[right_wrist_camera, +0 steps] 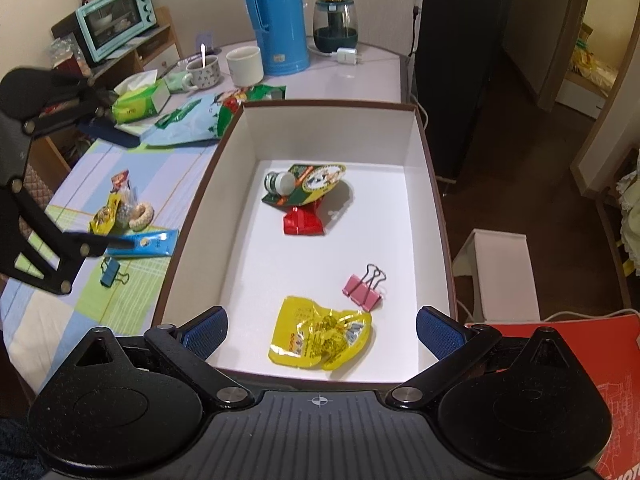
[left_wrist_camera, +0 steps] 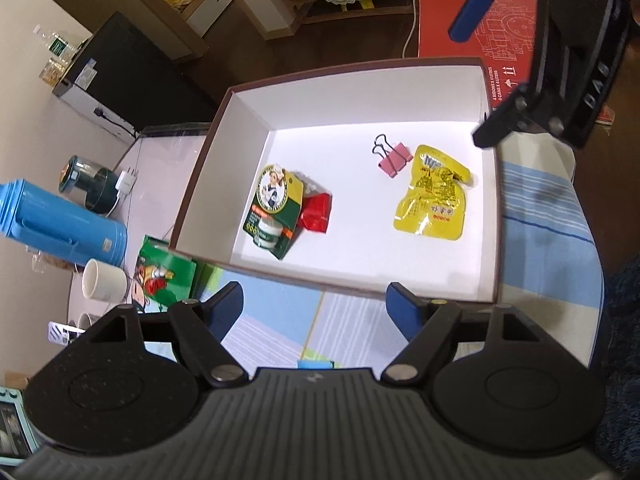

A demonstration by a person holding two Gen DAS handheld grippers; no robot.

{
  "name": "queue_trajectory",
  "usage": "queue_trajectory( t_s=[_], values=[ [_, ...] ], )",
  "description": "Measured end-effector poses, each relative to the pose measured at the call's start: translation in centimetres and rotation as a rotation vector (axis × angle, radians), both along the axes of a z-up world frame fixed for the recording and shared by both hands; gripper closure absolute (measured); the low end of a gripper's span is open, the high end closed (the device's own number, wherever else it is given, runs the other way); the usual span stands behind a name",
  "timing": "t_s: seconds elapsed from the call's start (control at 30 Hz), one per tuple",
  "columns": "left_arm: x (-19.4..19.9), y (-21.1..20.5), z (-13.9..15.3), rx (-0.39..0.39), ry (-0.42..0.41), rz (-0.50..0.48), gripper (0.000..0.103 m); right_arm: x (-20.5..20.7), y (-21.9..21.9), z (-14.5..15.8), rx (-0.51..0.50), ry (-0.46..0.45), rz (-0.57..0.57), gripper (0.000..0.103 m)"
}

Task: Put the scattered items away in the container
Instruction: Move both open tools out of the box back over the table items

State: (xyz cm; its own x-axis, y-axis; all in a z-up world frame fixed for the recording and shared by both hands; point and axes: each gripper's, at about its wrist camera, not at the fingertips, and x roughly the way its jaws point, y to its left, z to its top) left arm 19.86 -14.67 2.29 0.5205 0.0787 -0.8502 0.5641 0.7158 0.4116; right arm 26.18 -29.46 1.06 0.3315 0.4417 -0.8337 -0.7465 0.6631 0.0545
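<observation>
We found both tongs spread wide and empty: the left gripper [left_wrist_camera: 314,312] at the box's near rim, the right gripper [right_wrist_camera: 322,334] likewise. The box [right_wrist_camera: 430,200], long axis running up the right-wrist frame, held a yellow pouch [right_wrist_camera: 320,338], pink binder clip [right_wrist_camera: 362,286], red packet [right_wrist_camera: 302,222] and green carded item [right_wrist_camera: 310,184]. Pouch print was unreadable. At frame left a blue tube [right_wrist_camera: 146,242] lay crosswise beside a blue binder clip [right_wrist_camera: 110,272].

Table [right_wrist_camera: 120,168] under striped cloth: box [right_wrist_camera: 192,216], blue clip [right_wrist_camera: 110,273], blue packet [right_wrist_camera: 148,243], snack bundle [right_wrist_camera: 124,210], possibly sweets.
</observation>
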Motion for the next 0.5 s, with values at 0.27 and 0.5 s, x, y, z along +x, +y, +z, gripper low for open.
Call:
queue_trajectory(
  t_s=[0.27, 0.5],
  values=[
    [-2.0, 1.7, 0.7, -0.035, -0.018, -0.025, 0.027, -1.3, 0.2, 0.6, 0.017, -0.021, -0.079, 0.0],
    [-4.8, 4.3, 2.0, -0.105, -0.06, -0.036, 0.024, -3.5, 0.0, 1.2, 0.052, -0.026, -0.174, 0.0]
  ],
)
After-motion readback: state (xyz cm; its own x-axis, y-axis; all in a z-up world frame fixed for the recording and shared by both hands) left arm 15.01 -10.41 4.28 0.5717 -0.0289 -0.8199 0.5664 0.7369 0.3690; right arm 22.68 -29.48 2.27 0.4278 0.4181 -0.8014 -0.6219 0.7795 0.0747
